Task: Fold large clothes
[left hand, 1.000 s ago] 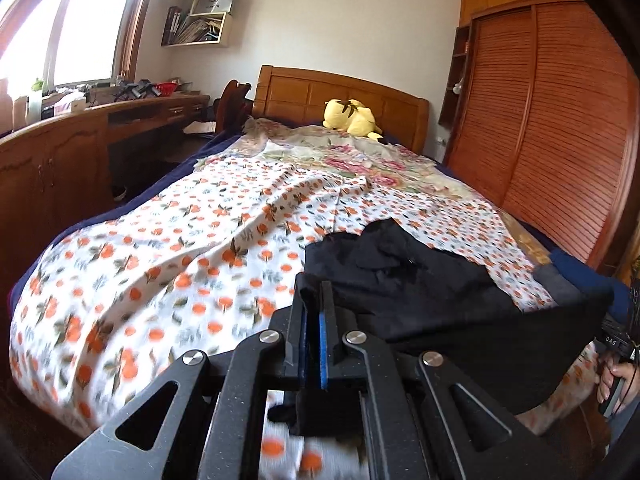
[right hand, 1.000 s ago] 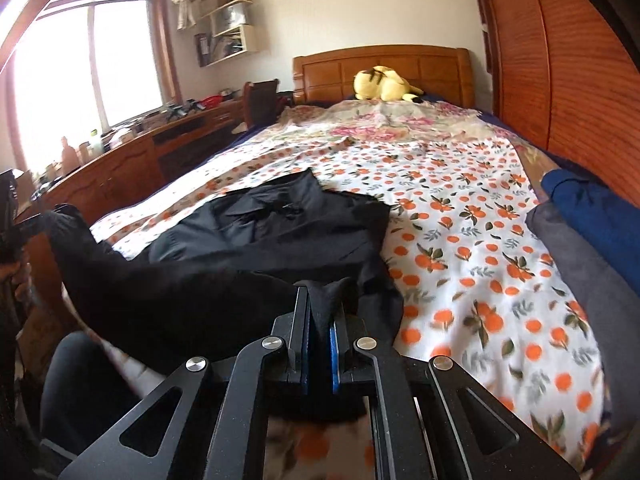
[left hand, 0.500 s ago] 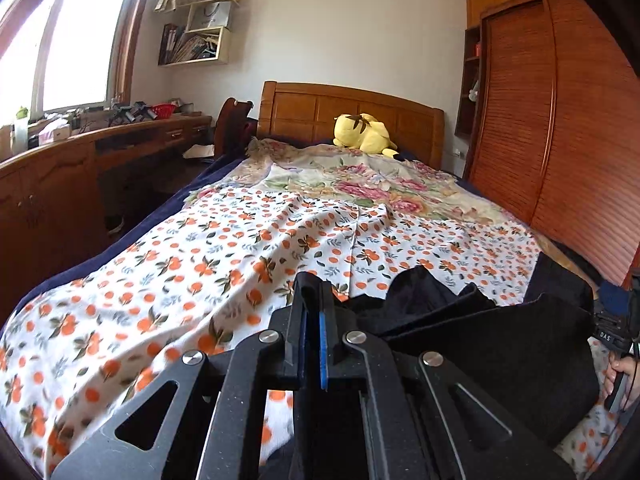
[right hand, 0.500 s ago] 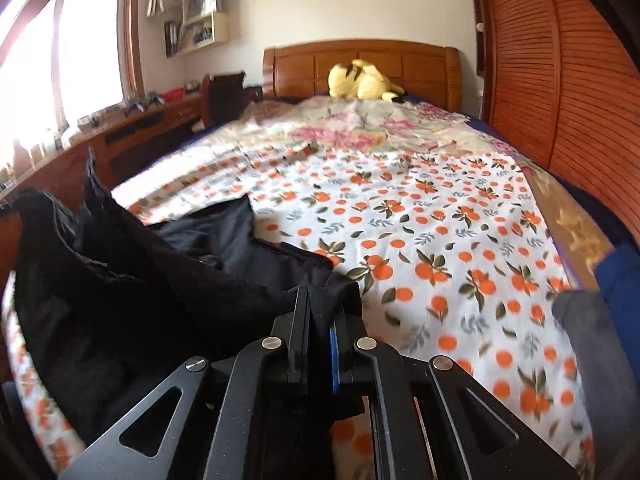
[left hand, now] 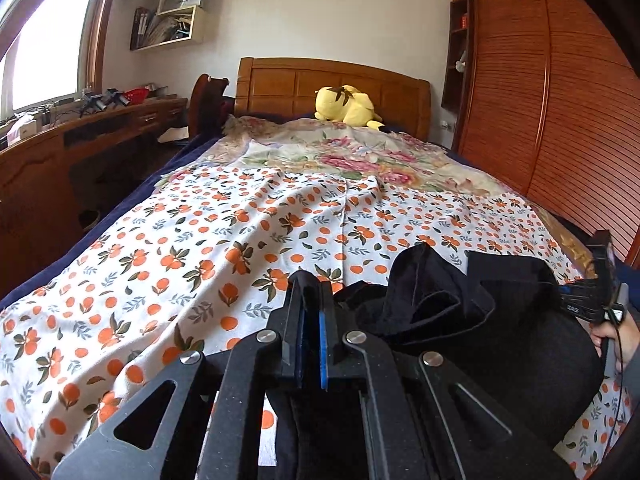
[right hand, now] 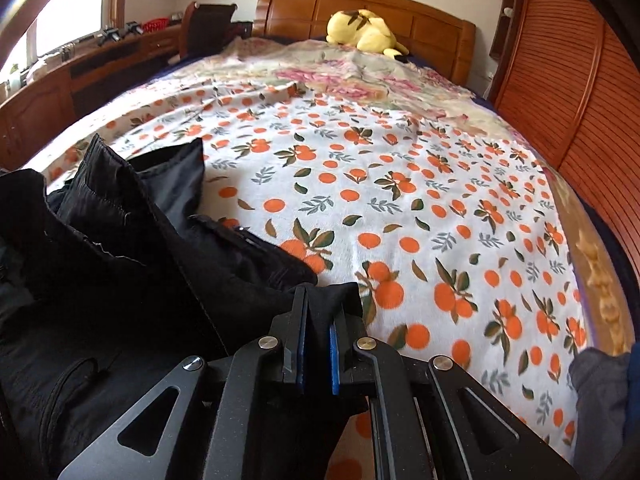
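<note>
— Black fabric was pinched in both tools: the left gripper had its jaws closed tight on an edge of the black garment, and the right gripper was clamped on another edge of it, cloth plainly showing between its blue pads

— Where was the garment lying?

— Bunched at the near end of the bed, on the orange-print sheet, partly lifted between the two grippers. Folds and a seamed edge stood up in a heap; it was not spread flat. From the left wrist view a hand on the right tool showed at the far right edge

— What could have gone wrong from there?

— I judged the main risk to be a crooked fold. With the cloth crumpled between the grips, laying it down as it was would trap wrinkles and doubled layers underneath. A thin pinch near the edge could also slip out if the fabric were pulled taut too sharply, dropping one corner. And the loose sheet could drag along with the garment and rumple under it

— Anything near enough to snag?

— No; the yellow plush toy sat well apart, by the headboard
</note>
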Demonstrator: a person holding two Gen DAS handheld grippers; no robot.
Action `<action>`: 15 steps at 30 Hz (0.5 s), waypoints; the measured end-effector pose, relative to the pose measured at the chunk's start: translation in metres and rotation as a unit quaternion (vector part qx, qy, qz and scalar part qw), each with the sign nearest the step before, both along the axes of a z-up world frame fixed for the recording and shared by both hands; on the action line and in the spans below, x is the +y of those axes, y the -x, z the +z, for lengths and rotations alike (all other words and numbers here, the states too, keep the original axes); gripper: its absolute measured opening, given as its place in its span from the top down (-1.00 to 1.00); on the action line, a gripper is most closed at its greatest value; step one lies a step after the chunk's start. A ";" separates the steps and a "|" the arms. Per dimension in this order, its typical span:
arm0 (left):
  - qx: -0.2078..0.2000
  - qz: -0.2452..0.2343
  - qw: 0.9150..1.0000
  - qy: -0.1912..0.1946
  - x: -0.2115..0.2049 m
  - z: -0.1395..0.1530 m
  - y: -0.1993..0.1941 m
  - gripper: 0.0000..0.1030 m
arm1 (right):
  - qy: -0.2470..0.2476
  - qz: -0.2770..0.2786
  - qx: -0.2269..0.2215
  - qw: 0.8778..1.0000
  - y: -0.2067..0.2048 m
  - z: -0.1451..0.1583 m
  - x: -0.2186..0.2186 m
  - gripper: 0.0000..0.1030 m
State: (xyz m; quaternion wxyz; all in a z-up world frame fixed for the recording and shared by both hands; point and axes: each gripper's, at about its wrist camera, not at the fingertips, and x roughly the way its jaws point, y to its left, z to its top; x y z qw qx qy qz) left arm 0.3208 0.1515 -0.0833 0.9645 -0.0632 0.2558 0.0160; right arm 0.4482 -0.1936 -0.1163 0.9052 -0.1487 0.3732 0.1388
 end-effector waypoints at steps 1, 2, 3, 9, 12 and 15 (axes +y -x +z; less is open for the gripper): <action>0.001 -0.002 1.000 0.001 0.000 0.000 -0.001 0.91 | 0.004 -0.001 0.001 1.000 -0.004 -0.001 0.005 0.87; 0.001 -0.003 1.000 0.004 0.000 0.000 -0.003 0.91 | 0.007 -0.001 0.001 1.000 -0.010 -0.003 0.007 0.87; 0.001 -0.004 1.000 0.006 0.001 -0.001 -0.004 0.91 | 0.010 -0.002 0.002 1.000 -0.013 -0.004 0.011 0.87; 0.001 -0.006 1.000 0.024 0.006 0.001 -0.008 0.91 | 0.011 -0.001 0.001 1.000 -0.036 -0.002 0.022 0.87; 0.020 0.000 1.000 0.010 0.004 -0.002 -0.012 0.85 | 0.013 0.001 -0.010 1.000 -0.046 0.002 0.022 0.87; 0.022 -0.004 1.000 0.013 0.006 -0.005 -0.012 0.49 | 0.017 -0.004 -0.019 1.000 -0.054 0.007 0.027 0.87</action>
